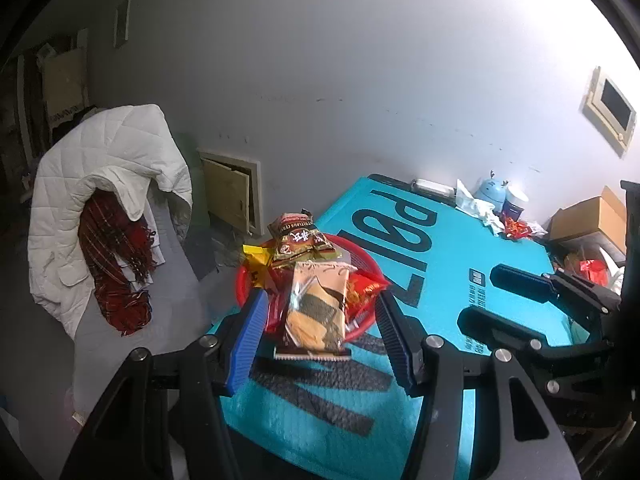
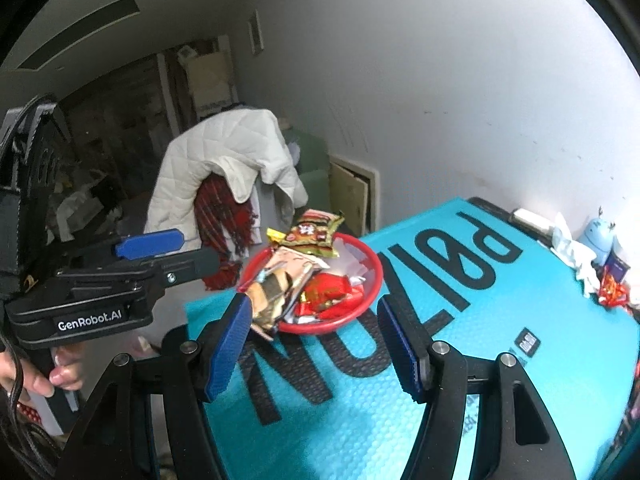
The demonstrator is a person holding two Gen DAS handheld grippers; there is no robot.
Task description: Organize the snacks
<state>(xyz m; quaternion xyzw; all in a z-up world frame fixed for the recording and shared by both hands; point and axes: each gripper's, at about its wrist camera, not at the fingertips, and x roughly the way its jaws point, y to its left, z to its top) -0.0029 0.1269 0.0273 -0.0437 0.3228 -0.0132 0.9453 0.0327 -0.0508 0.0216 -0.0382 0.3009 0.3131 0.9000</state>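
The round red plastic basket point(image 1: 366, 316) sits heaped at the corner of the teal padded table cover point(image 1: 440, 248). The long clear-wrapped biscuit packet point(image 1: 316, 312) overhangs its rim — likely to slide off if nudged. Left gripper point(image 1: 320, 340) and right gripper point(image 2: 316, 344) both hang spread, holding nothing.

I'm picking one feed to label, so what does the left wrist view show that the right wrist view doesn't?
Only the left wrist view shows the cardboard box at the far right and the wall panel with a dark screen.

Only the right wrist view shows the person's hand on the left gripper's handle, with its GenRobot.AI label.

Both show the red basket heaped with snack packets, the teal mat, the white quilted jacket and the blue figurine. Both grippers are open, holding nothing.
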